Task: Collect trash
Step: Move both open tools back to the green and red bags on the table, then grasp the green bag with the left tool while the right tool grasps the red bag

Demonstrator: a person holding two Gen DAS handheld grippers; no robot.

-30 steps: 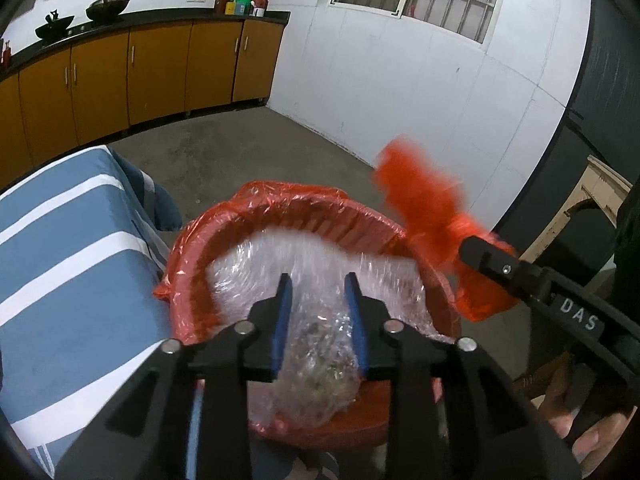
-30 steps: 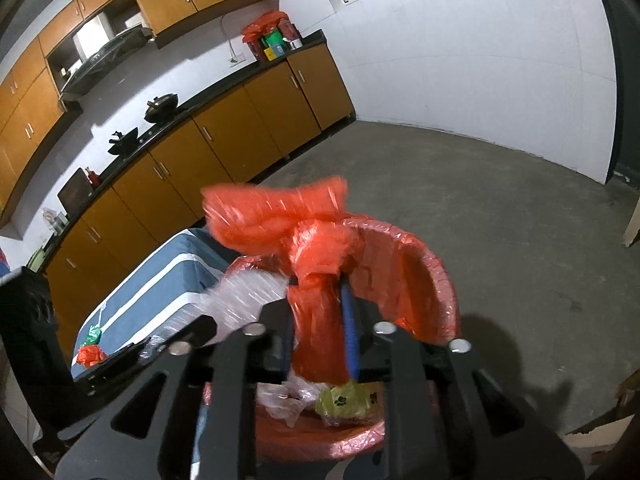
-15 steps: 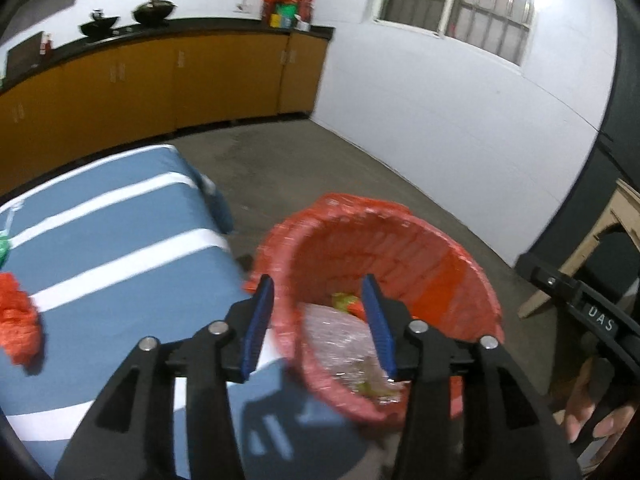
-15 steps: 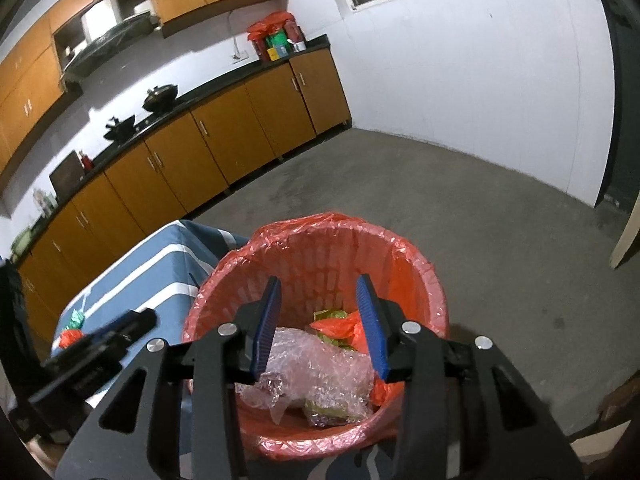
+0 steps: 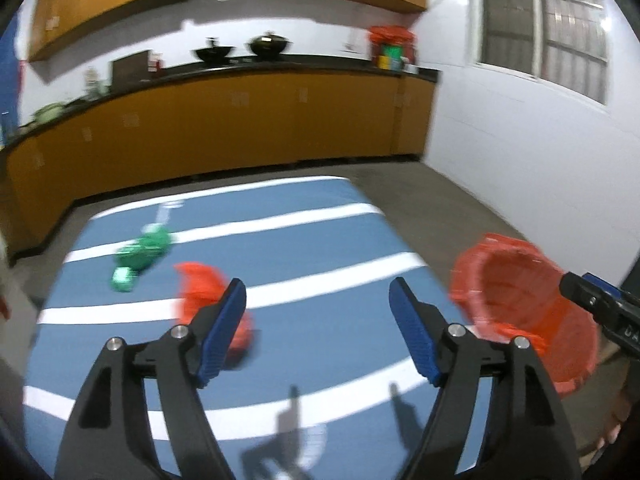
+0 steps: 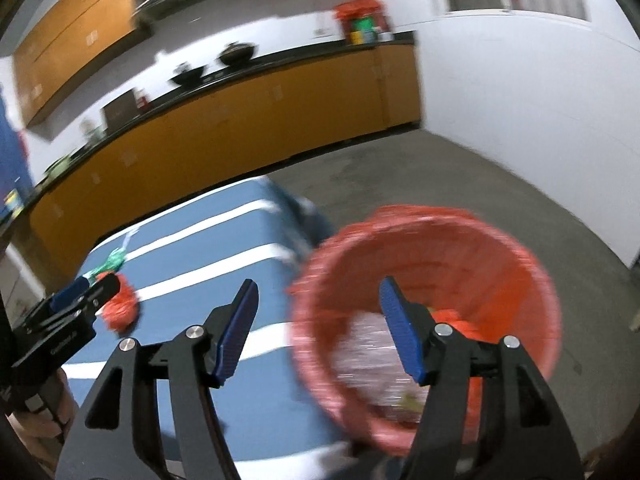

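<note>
Over the blue striped cloth (image 5: 320, 240) we hold our left gripper (image 5: 318, 300), jaws widening with nothing between them. Beside it our right gripper (image 6: 318, 304) is also spreading, empty, by the red-lined bin (image 6: 520, 264), which sits just off the table's edge with crumpled plastic inside. Farther out on the cloth lie a red scrap (image 5: 200, 280) and a green scrap (image 5: 142, 250), near each other, with orange cabinets (image 5: 240, 128) beyond

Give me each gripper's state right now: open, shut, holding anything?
Left gripper: jaws opening, nothing between them, over the striped table.
Right gripper: jaws opening, nothing held, by the red bin.
</note>
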